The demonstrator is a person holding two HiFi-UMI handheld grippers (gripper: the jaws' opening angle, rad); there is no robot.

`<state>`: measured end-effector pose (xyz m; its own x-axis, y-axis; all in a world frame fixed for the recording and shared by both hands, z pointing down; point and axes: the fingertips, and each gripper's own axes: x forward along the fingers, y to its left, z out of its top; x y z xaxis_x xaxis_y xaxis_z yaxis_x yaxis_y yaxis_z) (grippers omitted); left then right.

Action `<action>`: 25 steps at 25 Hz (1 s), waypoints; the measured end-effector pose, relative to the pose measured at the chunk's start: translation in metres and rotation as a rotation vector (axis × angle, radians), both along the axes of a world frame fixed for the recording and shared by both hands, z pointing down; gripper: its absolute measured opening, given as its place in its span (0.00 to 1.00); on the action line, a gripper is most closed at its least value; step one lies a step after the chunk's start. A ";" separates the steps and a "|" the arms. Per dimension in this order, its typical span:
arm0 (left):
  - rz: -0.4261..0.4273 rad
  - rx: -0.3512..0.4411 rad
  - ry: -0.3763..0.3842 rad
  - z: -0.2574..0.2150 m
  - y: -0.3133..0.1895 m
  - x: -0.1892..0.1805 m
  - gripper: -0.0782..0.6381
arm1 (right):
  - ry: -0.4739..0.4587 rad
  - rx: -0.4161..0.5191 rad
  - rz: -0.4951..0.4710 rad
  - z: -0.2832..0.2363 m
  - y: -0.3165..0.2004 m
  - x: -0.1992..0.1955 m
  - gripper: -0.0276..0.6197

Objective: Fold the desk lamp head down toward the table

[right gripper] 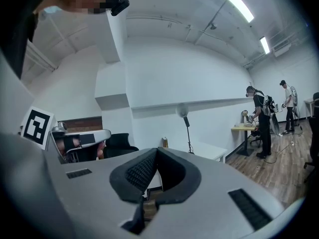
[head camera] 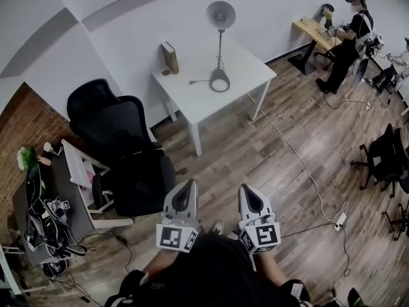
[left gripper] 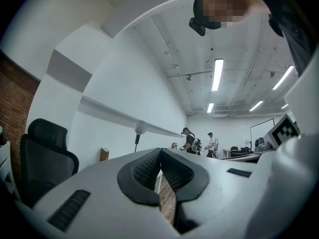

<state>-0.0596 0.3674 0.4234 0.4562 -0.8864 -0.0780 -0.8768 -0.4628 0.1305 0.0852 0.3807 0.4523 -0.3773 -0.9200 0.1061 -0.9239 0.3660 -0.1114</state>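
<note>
Jaws of the left gripper (head camera: 188,184) and the right gripper (head camera: 246,189) are seen clenched, with nothing between them. The grey metal desk lamp (head camera: 220,13) is seen upright on the white rectangular surface (head camera: 246,69), well apart from both grippers, with an upright brown book (head camera: 170,57) near it.

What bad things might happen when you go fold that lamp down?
The white cable trails over the floor beside the table; feet might catch on it. The desk lamp is tall on a small base, so a hard push on its head could tip it, maybe toward the standing book.
</note>
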 end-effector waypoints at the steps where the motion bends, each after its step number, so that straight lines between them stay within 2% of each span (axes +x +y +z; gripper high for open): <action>1: -0.003 -0.001 0.001 0.000 0.002 0.003 0.15 | -0.001 0.003 -0.003 0.001 0.000 0.003 0.06; 12: -0.002 -0.015 0.001 0.008 -0.021 0.017 0.15 | -0.016 0.013 -0.026 0.004 -0.024 0.008 0.06; 25: 0.012 -0.019 0.022 0.015 -0.129 0.016 0.15 | 0.008 0.002 -0.031 0.010 -0.127 0.001 0.06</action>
